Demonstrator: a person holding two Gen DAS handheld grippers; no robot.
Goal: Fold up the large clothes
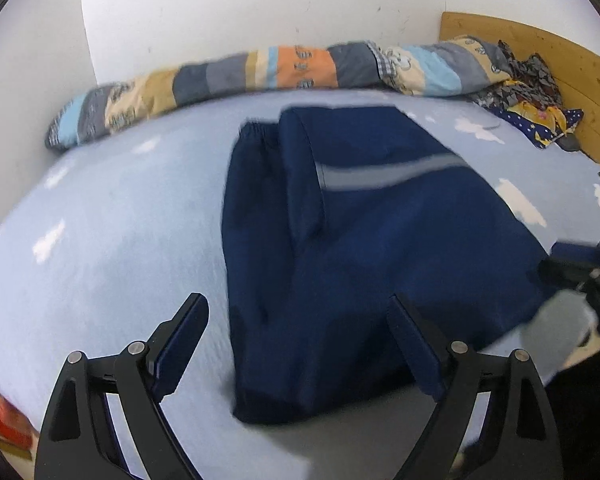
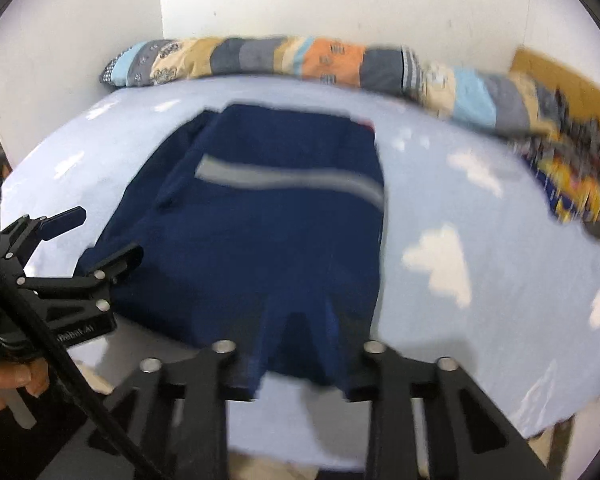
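Note:
A navy blue garment (image 1: 352,240) with a grey stripe lies partly folded on the light blue bed sheet (image 1: 112,220); it also shows in the right wrist view (image 2: 268,232). My left gripper (image 1: 296,320) is open and empty, above the garment's near left edge; it also shows at the left of the right wrist view (image 2: 100,236). My right gripper (image 2: 300,364) is shut on the garment's near edge, the cloth bunched between its fingers; in the left wrist view it is blurred at the right edge (image 1: 580,268).
A rolled patchwork quilt (image 1: 260,72) lies along the far wall. A pile of patterned clothes (image 1: 528,96) sits at the far right by the wooden headboard (image 1: 560,48). The bed's near edge runs just below the grippers.

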